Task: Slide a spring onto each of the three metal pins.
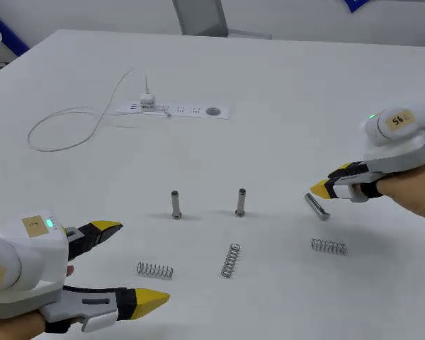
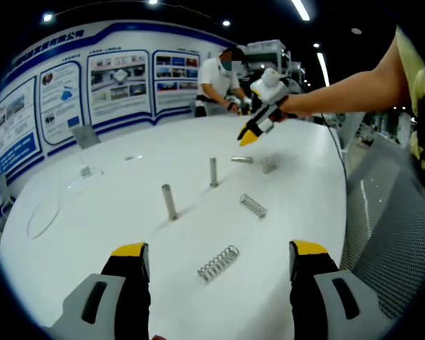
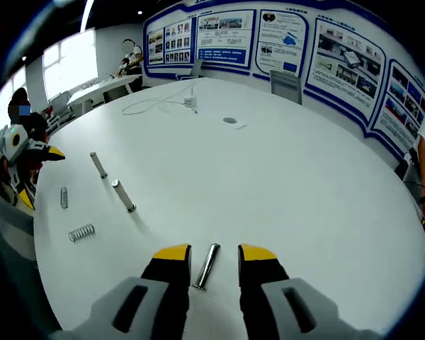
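The right claw (image 3: pixel 214 253), slightly spread, brackets the lying pin (image 3: pixel 206 263) at the bottom of its view; the left claw (image 1: pixel 138 262) gapes wide, lower left.

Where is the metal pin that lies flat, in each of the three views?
Head view: lying pin right of centre, just below the right tool.
Left gripper view: pin upper middle, below the right tool.
Right gripper view: pin bottom centre, between the tool's jaws.
Shared landmark: the two upright pins.

pins (image 1: pixel 176 205): smooth grey metal, dull sheen | springs (image 1: pixel 230 260): bright metal wire | table (image 1: pixel 283 99): matt white, smooth
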